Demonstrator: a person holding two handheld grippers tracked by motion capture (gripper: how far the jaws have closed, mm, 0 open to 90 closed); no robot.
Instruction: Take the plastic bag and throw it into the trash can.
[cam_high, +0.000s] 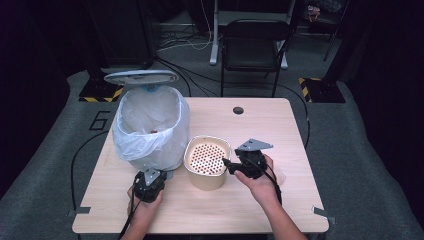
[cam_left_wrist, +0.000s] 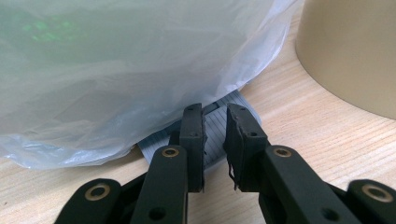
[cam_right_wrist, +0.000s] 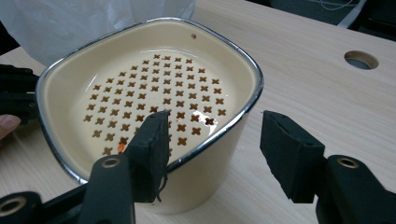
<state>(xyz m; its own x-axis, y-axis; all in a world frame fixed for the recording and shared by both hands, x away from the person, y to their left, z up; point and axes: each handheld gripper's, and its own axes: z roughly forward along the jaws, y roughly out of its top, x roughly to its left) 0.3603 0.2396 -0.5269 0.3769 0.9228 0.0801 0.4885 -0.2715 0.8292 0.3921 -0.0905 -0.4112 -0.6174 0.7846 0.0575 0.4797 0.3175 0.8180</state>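
My right gripper (cam_right_wrist: 212, 151) has its fingers half open astride the stiff, slick strainer bowl (cam_right_wrist: 149, 100) rim, left gripper (cam_left_wrist: 215, 140) fingers nearly shut on the bin pedal (cam_left_wrist: 212, 133).

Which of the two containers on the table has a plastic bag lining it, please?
The tall bin at the left, lined with a translucent white plastic bag; the cream square tub with the perforated insert beside it has none.

text: "6" | on: grey floor mat (cam_high: 55, 150) left of the table (cam_high: 280, 130)
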